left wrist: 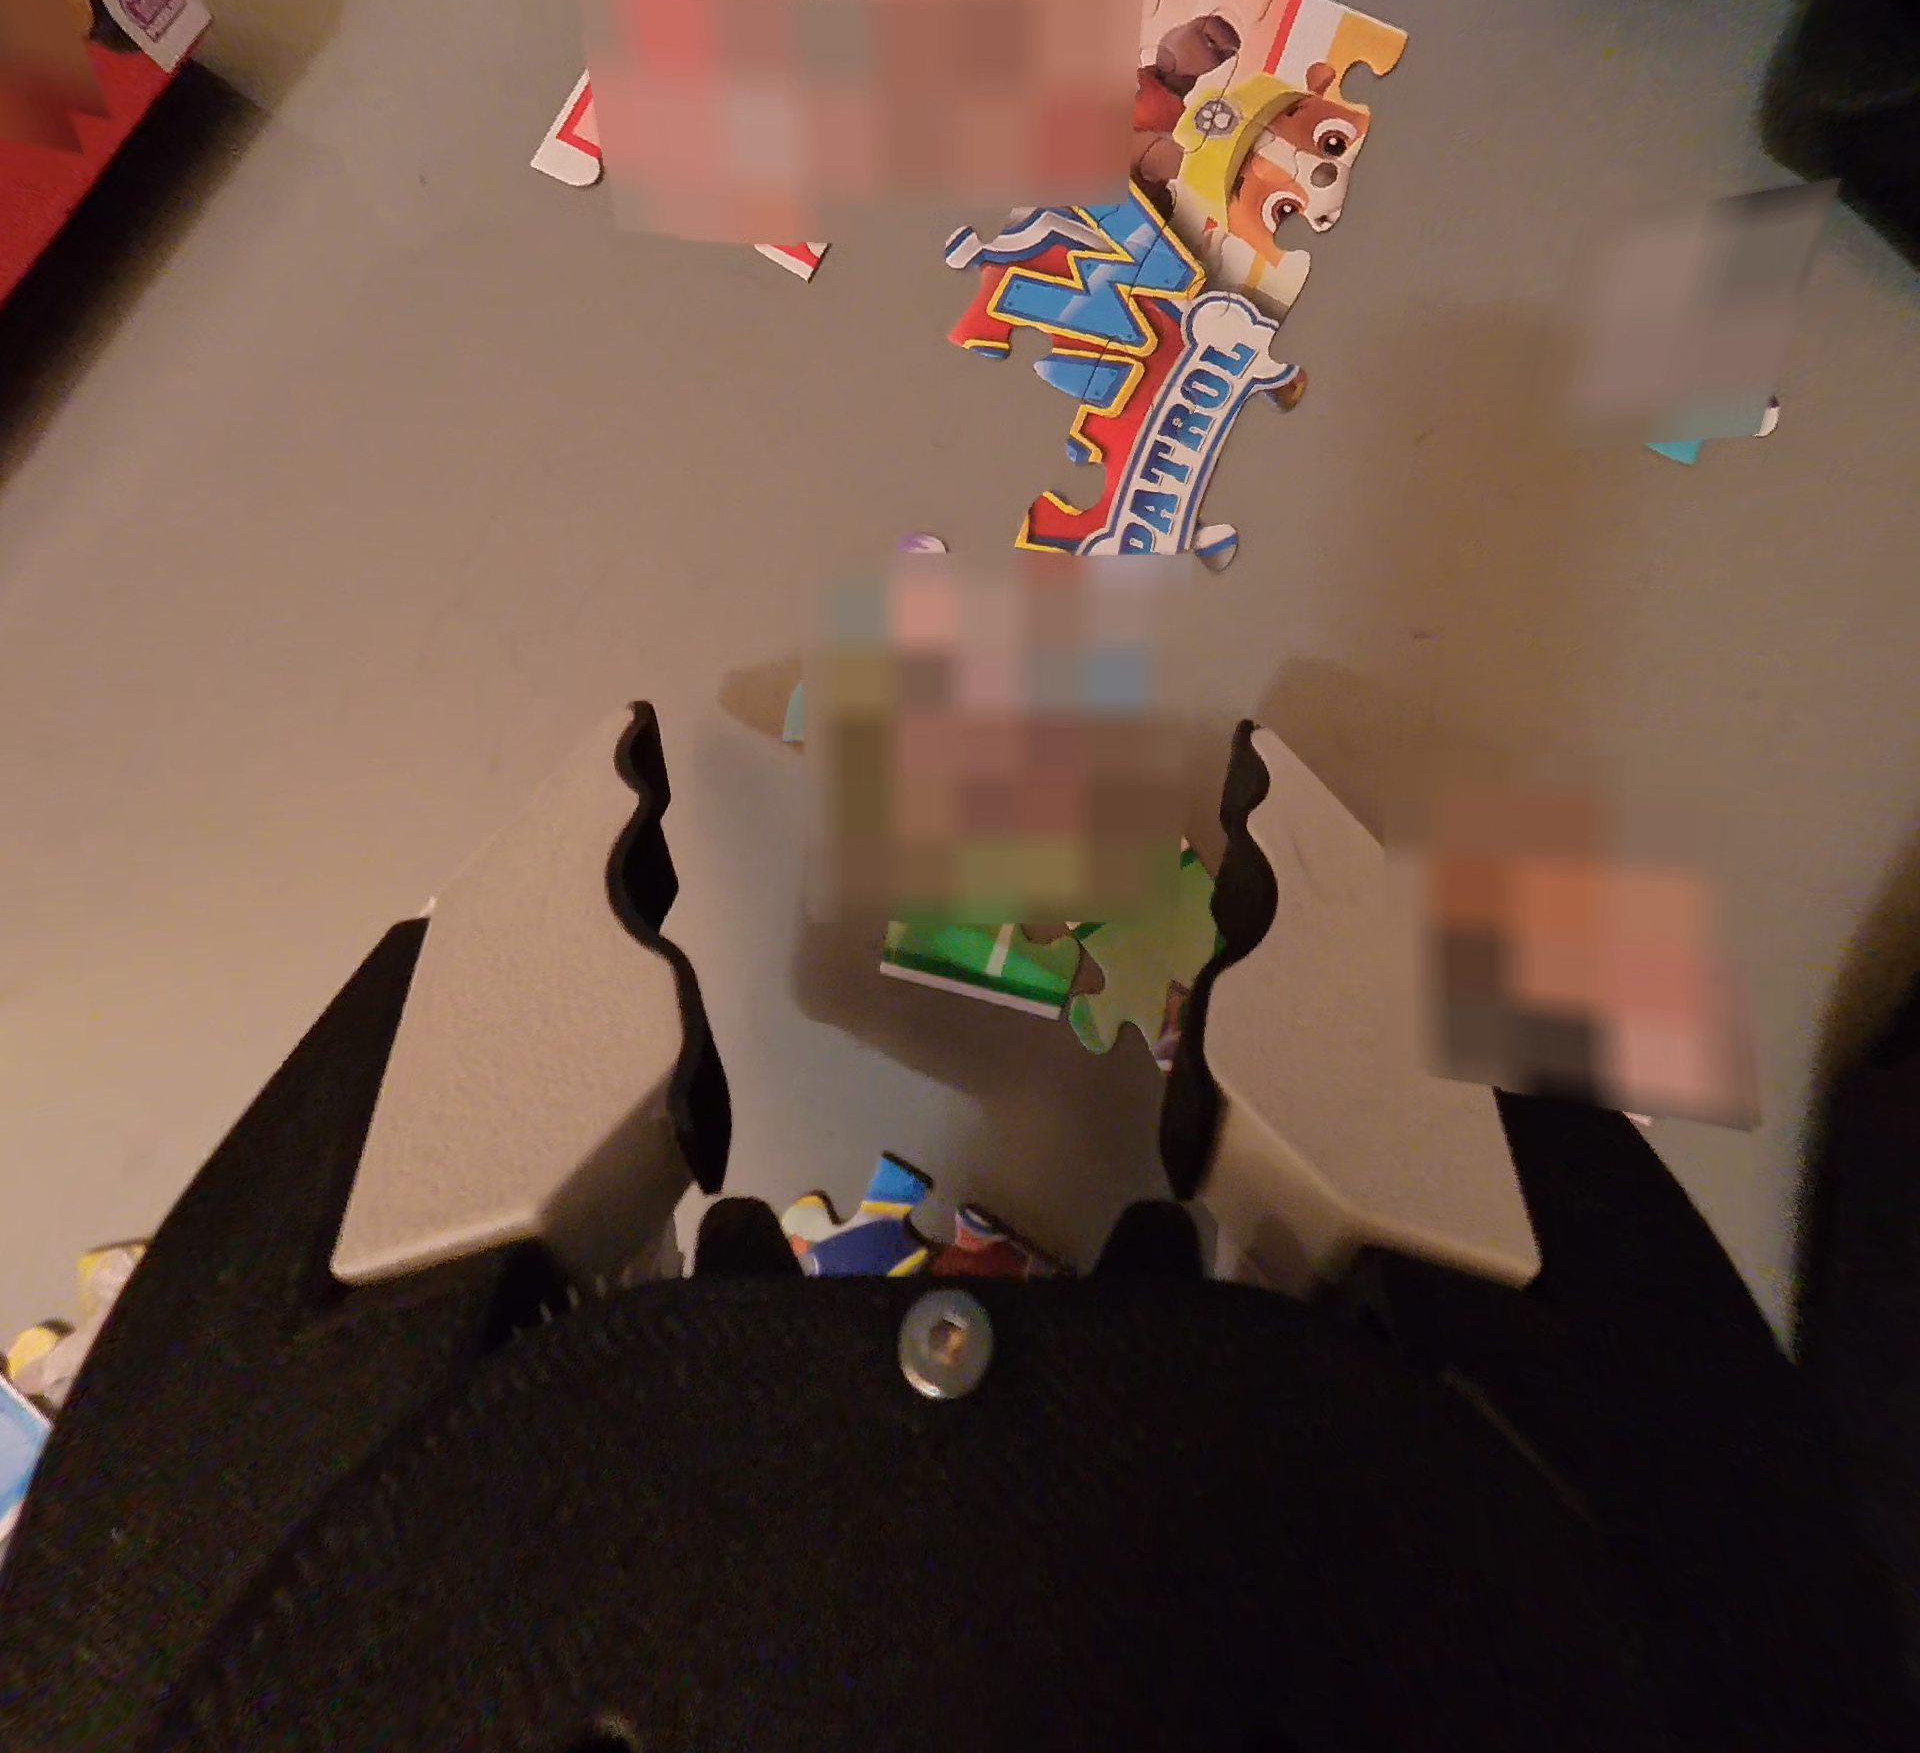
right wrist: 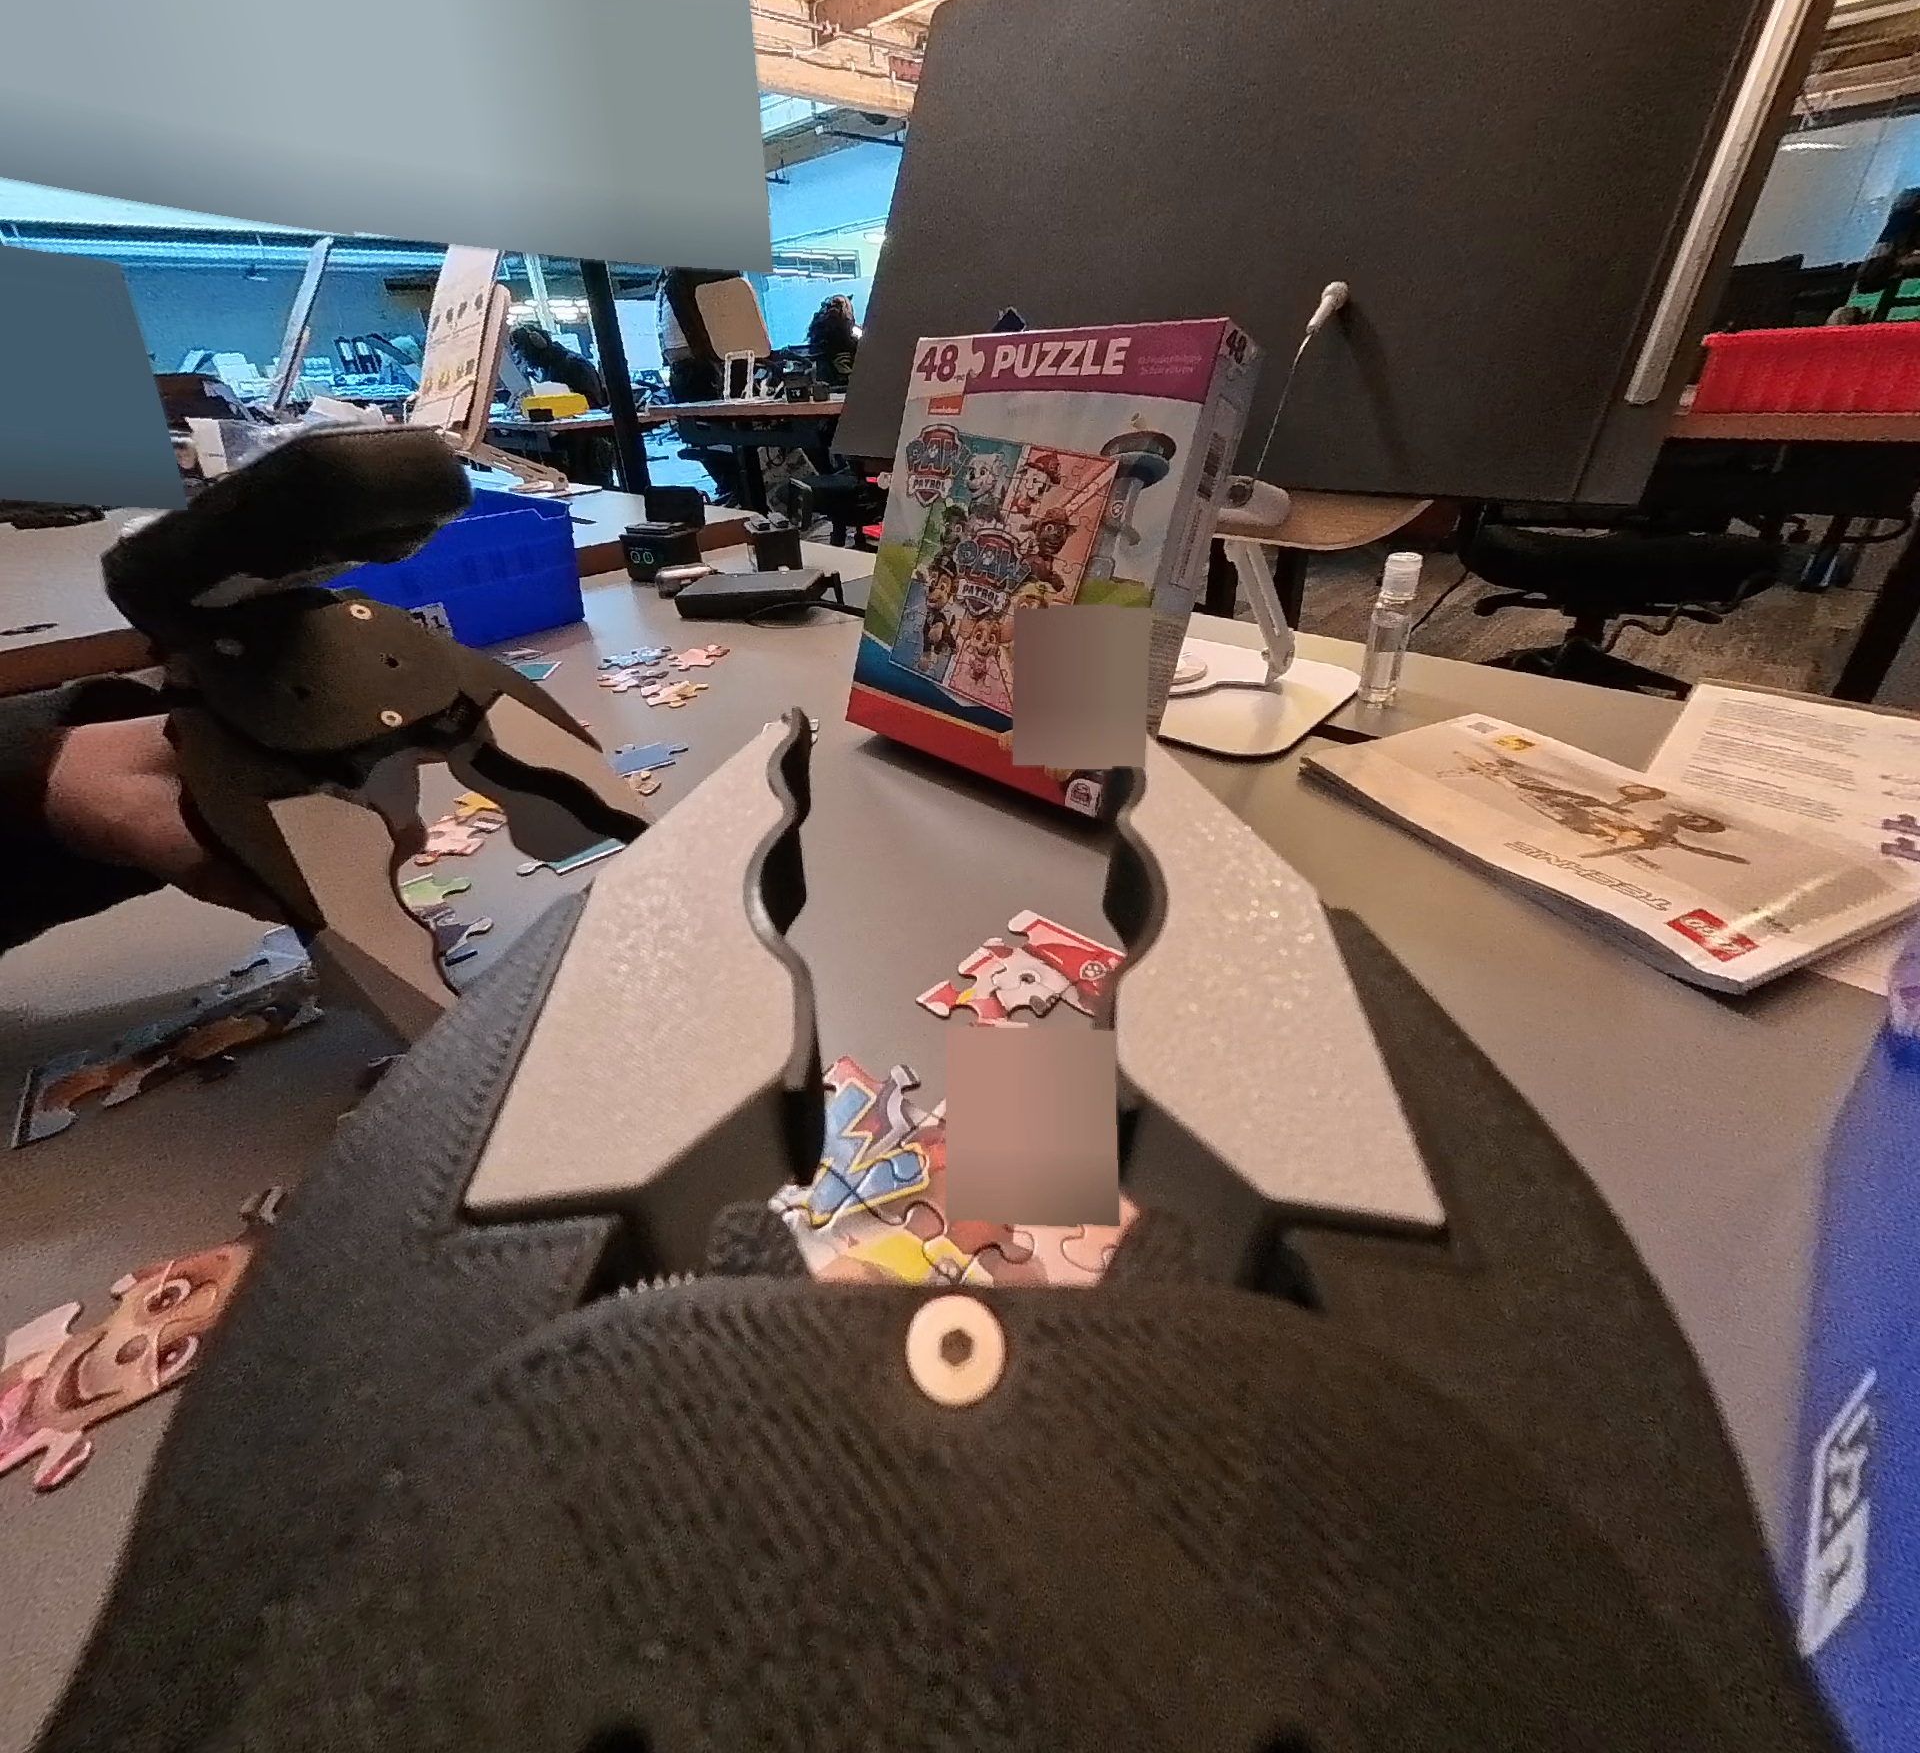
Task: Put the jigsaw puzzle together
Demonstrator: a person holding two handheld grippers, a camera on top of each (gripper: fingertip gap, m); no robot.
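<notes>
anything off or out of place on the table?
Nothing damaged or spilled. Loose cardboard puzzle pieces lie scattered over the grey table around a partly assembled colourful jigsaw section. The cartoon puzzle box stands upright. Both grippers, left and right, are open and hold nothing.

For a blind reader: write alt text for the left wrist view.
The left tool hangs open over a grey table, its fingers either side of loose puzzle pieces without holding any. Beyond lies a partly assembled puzzle.

Probably open-plan office: rows of desks (right wrist: pixel 717 415), office chairs (right wrist: pixel 1621 560).
</notes>
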